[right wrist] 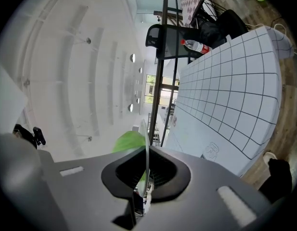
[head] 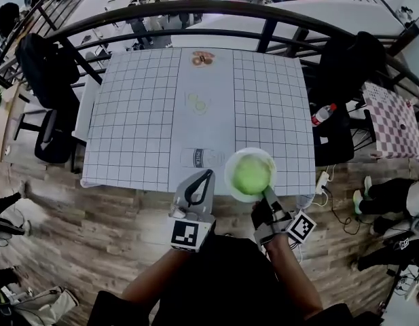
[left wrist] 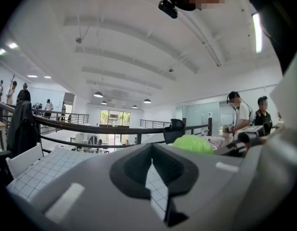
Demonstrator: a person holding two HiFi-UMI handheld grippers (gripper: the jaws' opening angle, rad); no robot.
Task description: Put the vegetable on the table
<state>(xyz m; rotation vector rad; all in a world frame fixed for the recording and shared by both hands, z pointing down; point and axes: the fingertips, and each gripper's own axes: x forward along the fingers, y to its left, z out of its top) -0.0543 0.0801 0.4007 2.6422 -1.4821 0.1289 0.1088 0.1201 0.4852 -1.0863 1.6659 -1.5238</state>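
Evidently mid-carry: my right gripper point(head: 267, 194) was clamped on the plate point(head: 229, 172) rim, vegetable point(head: 252, 174) sitting just ahead of it. Beside it, my left gripper point(head: 208, 176) was closed, empty. Next move, I judged: lower onto the desk point(head: 141, 114) beneath.

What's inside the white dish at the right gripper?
One pale green vegetable, nearly filling the white dish. The dish's floor beneath it is covered; anything under it can't be seen.

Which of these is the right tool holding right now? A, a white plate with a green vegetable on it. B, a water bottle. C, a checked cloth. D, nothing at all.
A: the right tool is shut on the rim of the white plate, which carries the green vegetable.
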